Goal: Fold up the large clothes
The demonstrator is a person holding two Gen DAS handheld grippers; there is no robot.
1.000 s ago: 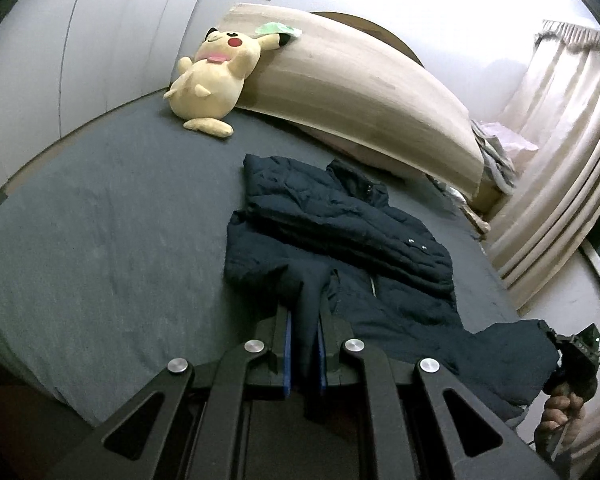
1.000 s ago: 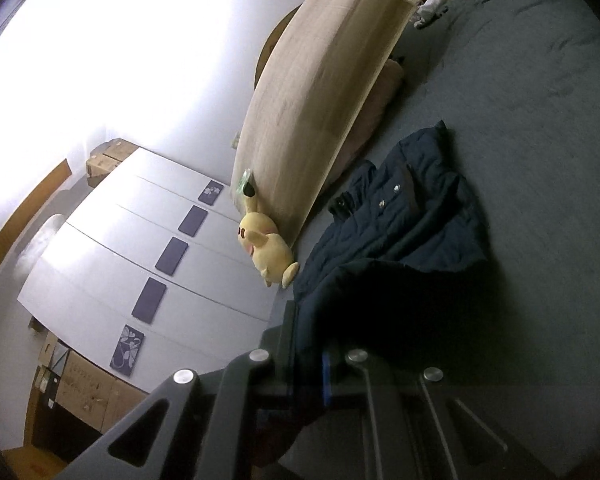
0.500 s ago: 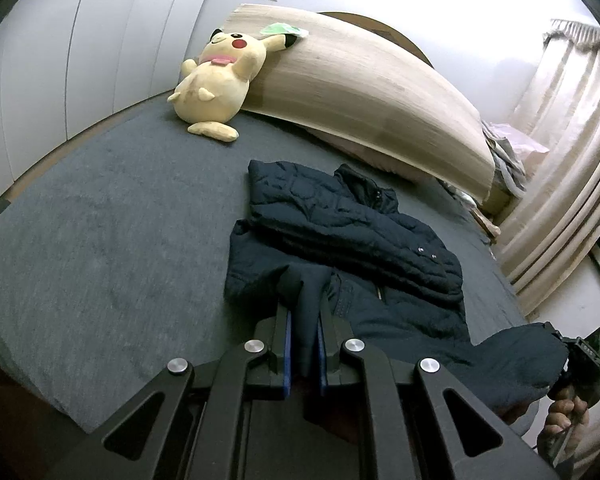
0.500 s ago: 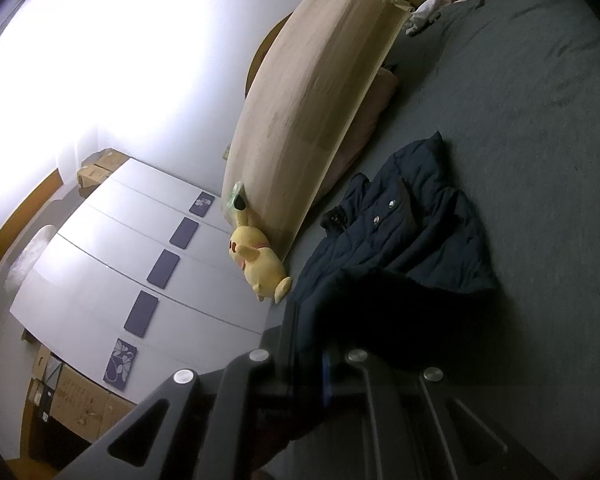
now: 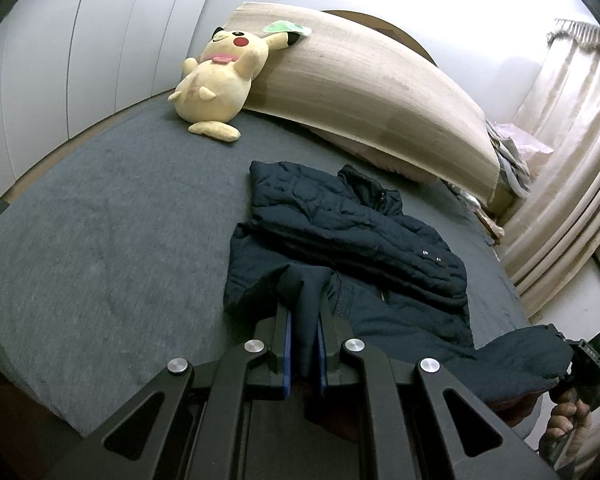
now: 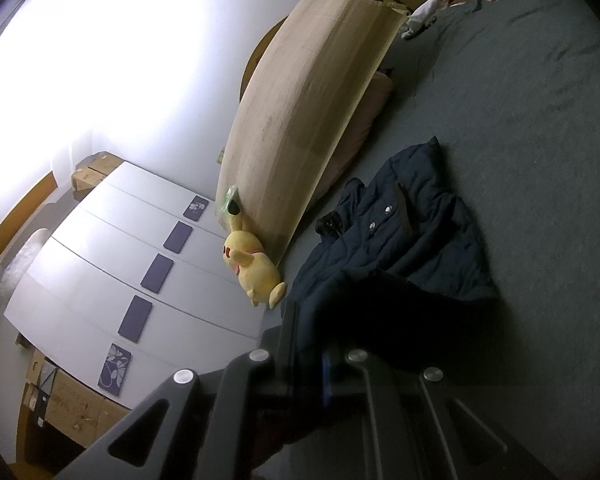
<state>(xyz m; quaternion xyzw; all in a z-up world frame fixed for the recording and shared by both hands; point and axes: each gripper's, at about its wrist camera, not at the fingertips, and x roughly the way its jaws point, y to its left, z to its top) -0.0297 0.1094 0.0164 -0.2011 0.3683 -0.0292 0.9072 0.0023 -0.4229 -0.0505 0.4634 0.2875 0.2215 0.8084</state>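
A dark navy puffer jacket (image 5: 352,232) lies on the grey bed (image 5: 100,240), collar toward the headboard, sleeves folded over its front. My left gripper (image 5: 303,320) is shut on the jacket's lower left hem, lifted off the bed. My right gripper (image 6: 308,344) is shut on the lower right hem, also raised; it shows at the far right of the left wrist view (image 5: 580,364), held by a hand. In the right wrist view the jacket (image 6: 404,240) stretches away from the gripper.
A yellow Pikachu plush (image 5: 220,80) leans on a beige mat (image 5: 380,92) at the headboard. White wardrobe doors (image 6: 112,272) line the left wall. Curtains (image 5: 564,184) hang on the right. Clothes pile (image 5: 512,160) lies by the bed's far right corner.
Both grippers have carried the jacket's hem forward toward the collar and a little higher. The jacket's lower part has lifted further off the bed.
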